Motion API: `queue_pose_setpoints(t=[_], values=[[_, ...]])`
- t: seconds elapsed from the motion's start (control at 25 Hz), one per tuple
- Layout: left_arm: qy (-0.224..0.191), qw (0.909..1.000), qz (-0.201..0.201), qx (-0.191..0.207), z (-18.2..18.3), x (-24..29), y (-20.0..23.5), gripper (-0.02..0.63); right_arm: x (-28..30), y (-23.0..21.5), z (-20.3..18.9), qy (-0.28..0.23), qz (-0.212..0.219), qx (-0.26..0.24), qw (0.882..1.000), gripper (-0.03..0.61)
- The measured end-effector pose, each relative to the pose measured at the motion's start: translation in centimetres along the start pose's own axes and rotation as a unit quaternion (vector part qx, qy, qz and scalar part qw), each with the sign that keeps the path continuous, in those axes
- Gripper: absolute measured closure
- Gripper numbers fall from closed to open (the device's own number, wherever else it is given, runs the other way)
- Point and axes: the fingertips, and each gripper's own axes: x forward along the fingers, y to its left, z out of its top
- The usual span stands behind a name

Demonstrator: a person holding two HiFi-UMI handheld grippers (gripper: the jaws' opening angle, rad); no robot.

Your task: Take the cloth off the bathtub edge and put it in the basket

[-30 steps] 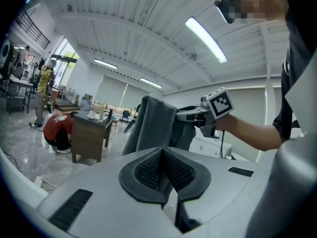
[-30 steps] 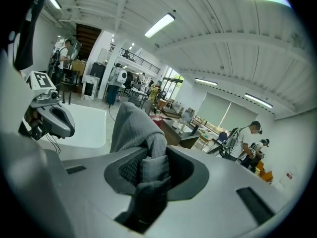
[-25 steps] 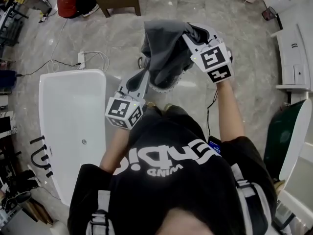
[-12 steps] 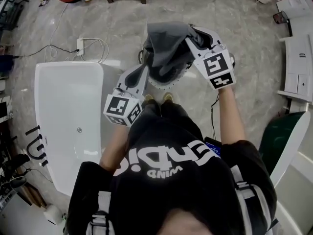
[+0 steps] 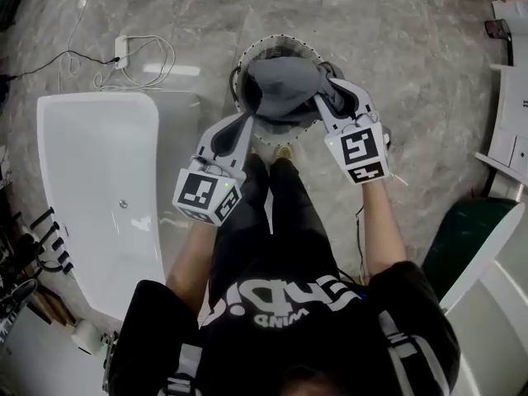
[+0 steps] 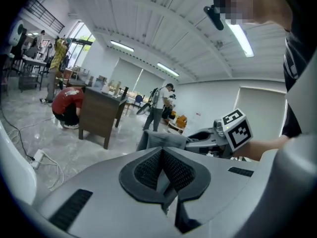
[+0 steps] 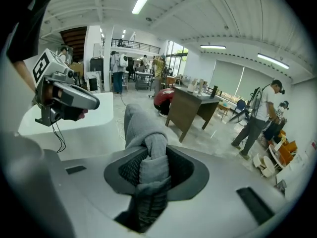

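A grey cloth (image 5: 285, 85) hangs bunched from my right gripper (image 5: 328, 97), which is shut on it. It sits over the mouth of the round, white-rimmed basket (image 5: 247, 56) on the floor, its lower folds inside the rim. In the right gripper view the cloth (image 7: 141, 125) is pinched between the pads of the right gripper (image 7: 151, 155). My left gripper (image 5: 239, 129) is shut and empty, just left of the basket, apart from the cloth. From the left gripper (image 6: 162, 155) I see the cloth (image 6: 158, 139) ahead. The white bathtub (image 5: 99, 188) lies to the left.
A power strip with white cables (image 5: 124, 52) lies on the marble floor beyond the tub. Black tap fittings (image 5: 49, 238) stand at the tub's left. A green and white panel (image 5: 474, 238) leans at the right. A wooden desk (image 6: 99, 115) and several people are farther off.
The right gripper has come down with the cloth, which now sits lower, within the basket's rim. The left gripper has stayed beside the basket. The head view has tilted further forward.
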Motion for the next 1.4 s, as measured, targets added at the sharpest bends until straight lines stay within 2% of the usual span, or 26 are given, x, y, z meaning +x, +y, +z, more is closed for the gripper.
queue_pose_setpoints(t=[0.16, 0.36, 0.64, 0.84, 0.96, 1.2, 1.4], values=[[0.015, 0.9996, 0.006, -0.022, -3.9, 1.8, 2.4, 0.600, 4.6, 2.0, -4.9, 0.022, 0.020, 0.033, 0.999, 0.471], [0.030, 0.9987, 0.017, -0.036, -8.0, 3.7, 5.0, 0.600, 9.1, 3.8, -9.0, 0.035, 0.037, 0.056, 0.997, 0.471], [0.038, 0.9979, 0.023, -0.048, -9.8, 3.8, 5.0, 0.600, 10.3, 5.7, -11.8, 0.045, 0.056, 0.061, 0.996, 0.454], [0.044, 0.9974, 0.020, -0.053, -10.4, 3.6, 4.5, 0.600, 10.0, 5.4, -11.8, 0.005, 0.036, 0.101, 0.994, 0.446], [0.050, 0.9971, 0.017, -0.055, -11.1, 3.7, 4.2, 0.600, 10.2, 5.1, -11.6, -0.004, 0.033, 0.115, 0.993, 0.364], [0.054, 0.9970, 0.013, -0.055, -11.2, 3.5, 3.2, 0.600, 9.8, 5.7, -11.1, -0.004, 0.047, 0.112, 0.993, 0.350], [0.051, 0.9979, 0.003, -0.040, -9.1, 2.7, 1.8, 0.600, 7.2, 5.7, -8.7, -0.020, 0.048, 0.120, 0.991, 0.350]])
